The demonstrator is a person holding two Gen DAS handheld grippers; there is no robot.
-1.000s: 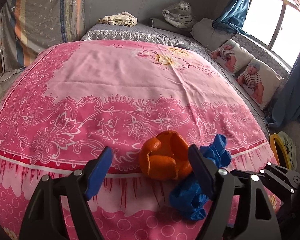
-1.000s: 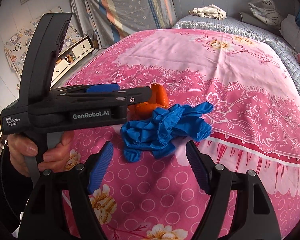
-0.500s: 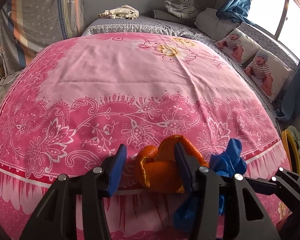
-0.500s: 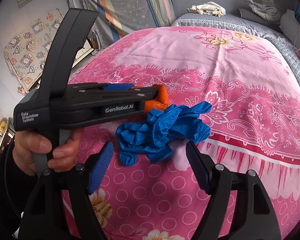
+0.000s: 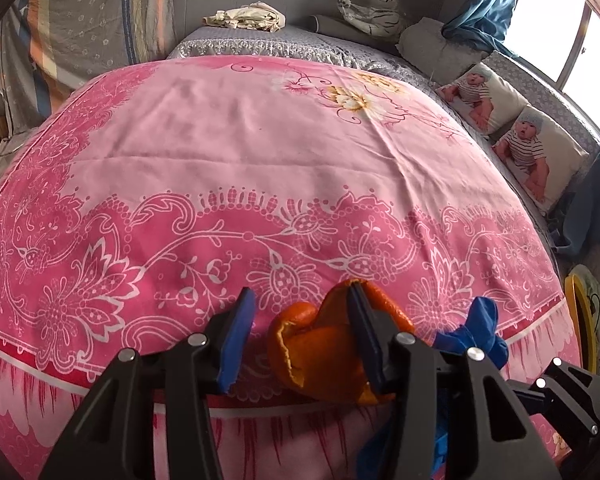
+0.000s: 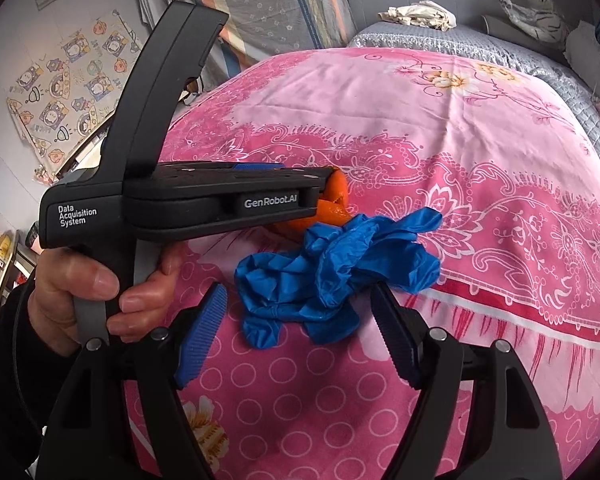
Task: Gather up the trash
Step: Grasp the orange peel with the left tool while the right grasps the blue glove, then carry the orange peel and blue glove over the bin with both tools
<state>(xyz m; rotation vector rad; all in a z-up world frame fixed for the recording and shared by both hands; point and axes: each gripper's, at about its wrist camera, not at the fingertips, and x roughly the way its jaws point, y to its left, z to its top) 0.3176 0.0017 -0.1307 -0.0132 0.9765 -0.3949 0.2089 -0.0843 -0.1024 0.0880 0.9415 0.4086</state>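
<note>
Jaws of the left gripper (image 5: 300,338) stand partly apart around a curled piece of orange peel (image 5: 320,354), the right blue pad pressed against the peel and the left pad clear of it with a strip of bedspread showing between; the peel is not yet clamped. Jaws of the right gripper (image 6: 300,332) are spread wide, straddling a crumpled blue disposable glove (image 6: 332,268) without touching it. Both pieces of trash lie side by side, touching, near the front edge of a bed covered by a pink floral-patterned bedspread (image 5: 260,152). In the right wrist view, the black body of the left gripper reaches across from the left, held by the person's left hand (image 6: 96,296), and hides most of the peel. In the left wrist view, the glove lies just right of the peel, partly hidden behind the gripper's right finger. At the far end of the bed sit a bundle of cream cloth (image 5: 246,16) and a plastic-wrapped plush tiger (image 5: 374,8); two baby-print pillows (image 5: 512,128) line the window side beneath blue curtains (image 5: 484,8).
</note>
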